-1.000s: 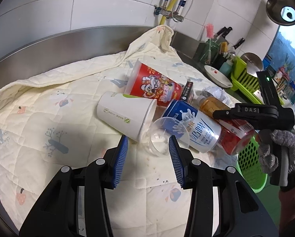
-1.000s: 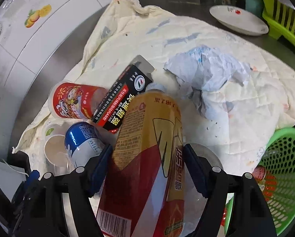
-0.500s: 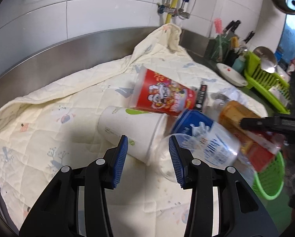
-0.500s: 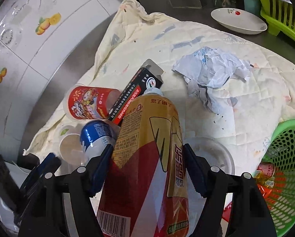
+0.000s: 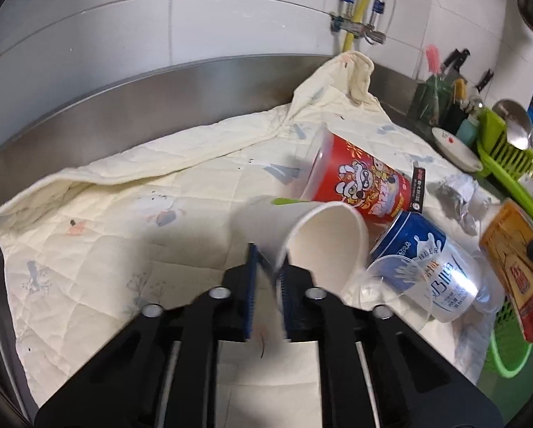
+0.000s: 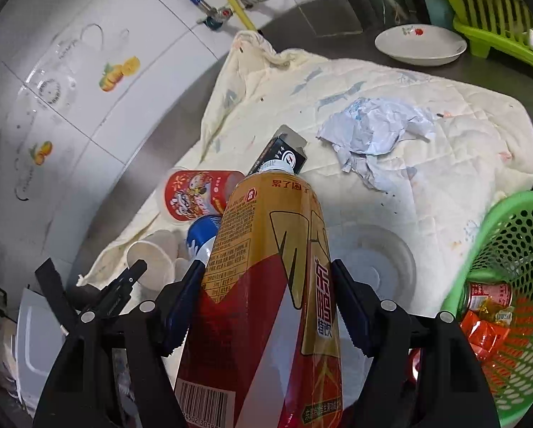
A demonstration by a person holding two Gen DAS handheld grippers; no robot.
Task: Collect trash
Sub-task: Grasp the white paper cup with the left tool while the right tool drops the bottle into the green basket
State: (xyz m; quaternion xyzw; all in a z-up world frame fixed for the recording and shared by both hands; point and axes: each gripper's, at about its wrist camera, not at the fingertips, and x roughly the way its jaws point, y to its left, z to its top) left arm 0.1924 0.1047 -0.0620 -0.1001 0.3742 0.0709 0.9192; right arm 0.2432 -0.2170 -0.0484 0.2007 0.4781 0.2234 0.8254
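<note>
My left gripper (image 5: 266, 278) is shut on the rim of a white paper cup (image 5: 323, 246), which lies tipped on the cream quilt (image 5: 123, 214). Beside it lie a red snack cup (image 5: 359, 185), a blue and white can (image 5: 426, 267), a clear plastic cup (image 5: 391, 285) and a black box (image 5: 418, 192). My right gripper (image 6: 266, 306) is shut on a gold and red drink bottle (image 6: 270, 285), held above the quilt (image 6: 444, 185) left of the green basket (image 6: 516, 285). Crumpled paper (image 6: 377, 132) lies on the quilt.
The green basket holds a can and orange wrappers (image 6: 487, 317). A white dish (image 6: 419, 44) and a green dish rack (image 6: 494, 25) stand at the back right. A clear lid (image 6: 373, 264) lies on the quilt. Tiled wall and pipes (image 5: 355, 28) are behind.
My left gripper has moved forward and closed on the white cup's rim, tipping it. My right gripper has lifted the bottle slightly and drawn back.
</note>
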